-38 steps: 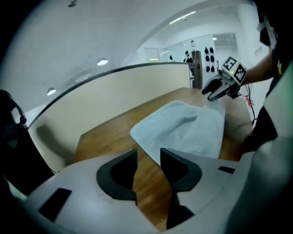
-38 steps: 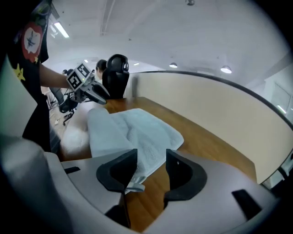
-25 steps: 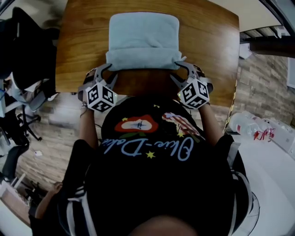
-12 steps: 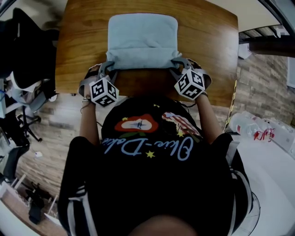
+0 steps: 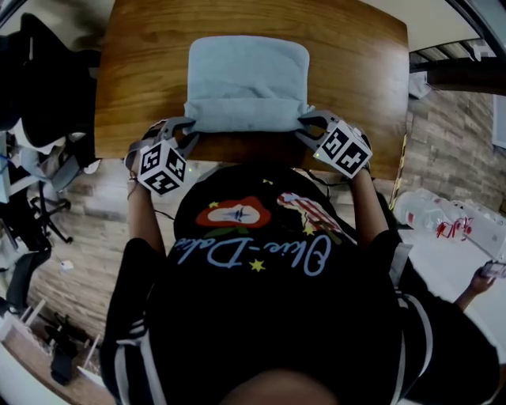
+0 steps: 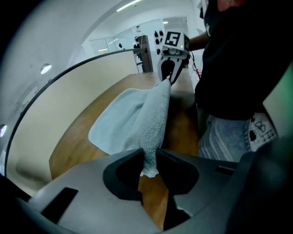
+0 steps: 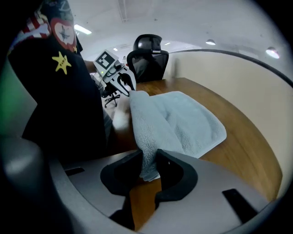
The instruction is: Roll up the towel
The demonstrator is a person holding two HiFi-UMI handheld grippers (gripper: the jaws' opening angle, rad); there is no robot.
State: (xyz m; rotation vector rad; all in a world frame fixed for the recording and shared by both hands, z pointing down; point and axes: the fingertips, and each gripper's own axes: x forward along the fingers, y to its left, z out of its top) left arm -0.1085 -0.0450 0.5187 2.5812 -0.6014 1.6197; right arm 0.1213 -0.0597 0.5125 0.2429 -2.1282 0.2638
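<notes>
- Your black T-shirt (image 5: pixel 261 255) carries pale cursive lettering with a hyphen, too looped to read surely.
- The bottles (image 5: pixel 419 212) at your right show red print, too small to read.

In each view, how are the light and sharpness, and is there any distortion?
Head view: fisheye bends the table edges; the dark shirt loses detail; the towel is sharp. Left gripper view: black corners, bright ceiling lights. Right gripper view: black corners, shirt at left dark and soft.
</notes>
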